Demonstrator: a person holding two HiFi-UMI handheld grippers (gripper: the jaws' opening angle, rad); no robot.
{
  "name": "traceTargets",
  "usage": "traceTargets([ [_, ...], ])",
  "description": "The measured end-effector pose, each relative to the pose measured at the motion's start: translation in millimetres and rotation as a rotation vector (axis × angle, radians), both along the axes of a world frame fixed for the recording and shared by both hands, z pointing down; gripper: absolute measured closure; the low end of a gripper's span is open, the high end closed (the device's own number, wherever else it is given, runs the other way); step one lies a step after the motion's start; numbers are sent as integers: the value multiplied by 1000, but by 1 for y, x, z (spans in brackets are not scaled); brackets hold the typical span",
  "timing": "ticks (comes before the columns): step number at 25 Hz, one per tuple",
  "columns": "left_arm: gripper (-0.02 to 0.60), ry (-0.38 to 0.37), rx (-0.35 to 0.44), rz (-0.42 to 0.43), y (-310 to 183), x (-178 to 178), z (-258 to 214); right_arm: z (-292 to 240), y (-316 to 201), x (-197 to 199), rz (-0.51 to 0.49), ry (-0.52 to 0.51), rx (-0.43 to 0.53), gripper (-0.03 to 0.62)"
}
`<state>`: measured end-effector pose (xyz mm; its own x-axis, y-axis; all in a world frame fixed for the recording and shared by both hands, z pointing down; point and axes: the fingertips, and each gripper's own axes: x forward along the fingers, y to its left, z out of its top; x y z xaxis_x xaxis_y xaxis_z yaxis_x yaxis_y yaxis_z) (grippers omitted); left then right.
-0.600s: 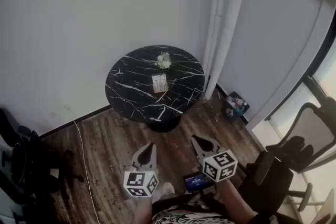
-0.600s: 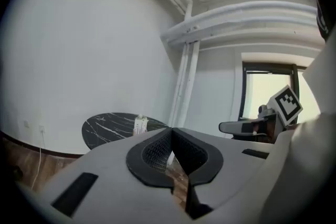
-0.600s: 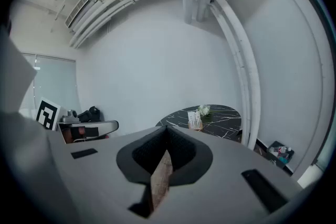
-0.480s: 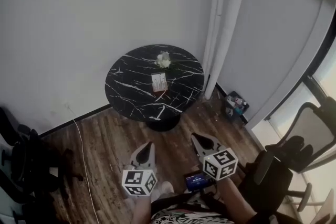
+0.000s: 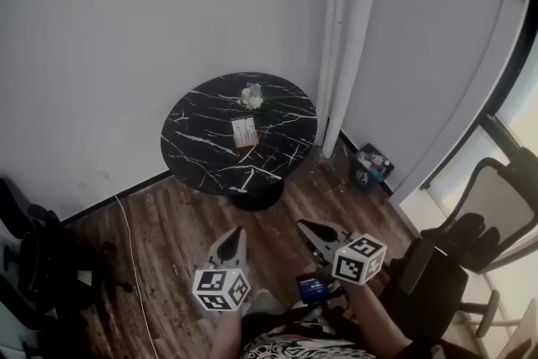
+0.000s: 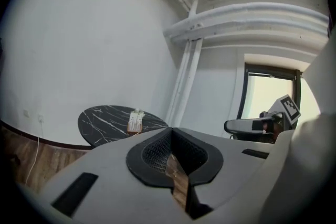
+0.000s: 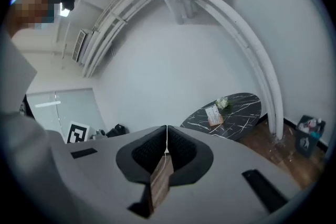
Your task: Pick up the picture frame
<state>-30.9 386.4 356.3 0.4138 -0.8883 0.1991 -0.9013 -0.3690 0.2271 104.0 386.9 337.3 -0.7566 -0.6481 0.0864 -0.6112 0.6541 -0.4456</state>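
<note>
Frame (image 5: pixel 244 131) rests mid-table (image 5: pixel 193 149), pale face toward the person, long axis pointing away in the head view. Left tool (image 5: pixel 233 245) and right tool (image 5: pixel 312 232) are closed, empty, well short of it.

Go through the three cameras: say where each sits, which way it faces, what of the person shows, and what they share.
Head view: on the person's head, steeply down at the table with the picture frame; left gripper, right gripper and an arm show.
Left gripper view: on the left gripper, along its shut jaws toward the table; the right gripper shows at right.
Right gripper view: on the right gripper, along its shut jaws toward the table.
Shared: all see table and frame.
</note>
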Motion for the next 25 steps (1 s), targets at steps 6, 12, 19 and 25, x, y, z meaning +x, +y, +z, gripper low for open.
traceTargets([
  [6,569,-67,-20,-16,-14,5,9,13,-19,8,81,226,82,576],
  [12,568,-103,10,-18,-50,5,16,29,-56,13,106,275,73,576],
  [19,568,-93,4,-32,-137,-11,25,45,-140,2,115,278,42,576],
  [25,569,-115,-14,-8,-239,-35,26,45,-239,-25,115,286,20,576],
])
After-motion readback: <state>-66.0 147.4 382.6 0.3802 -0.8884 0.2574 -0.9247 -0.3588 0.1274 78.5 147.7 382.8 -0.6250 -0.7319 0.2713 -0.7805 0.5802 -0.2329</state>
